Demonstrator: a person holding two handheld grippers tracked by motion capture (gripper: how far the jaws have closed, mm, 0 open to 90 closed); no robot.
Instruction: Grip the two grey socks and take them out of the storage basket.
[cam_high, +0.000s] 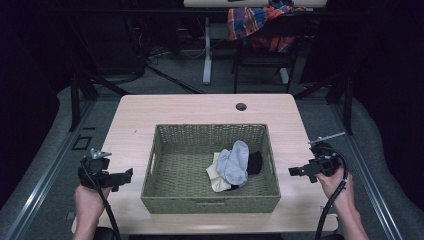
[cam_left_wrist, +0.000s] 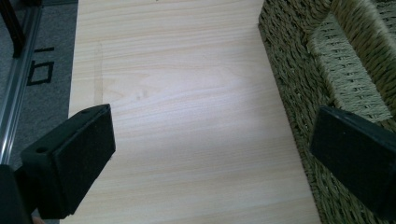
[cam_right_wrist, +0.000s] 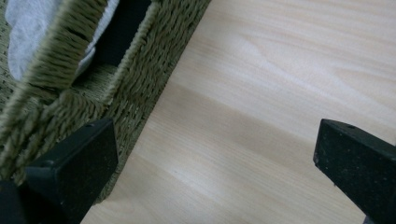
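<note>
Your pale wooden bench carries a rectangular green woven basket at its centre, and inside it, toward the right half, lies a heap of cloths: a grey one on top, a cream one beneath, a black one at its right. Both grippers stand outside the basket with fingers released and holding nothing: your left gripper by the left wall, your right gripper by the right wall. The heap lies inward and left of the right gripper, which I judge the nearer, the grey cloth's long axis running front to back.
</note>
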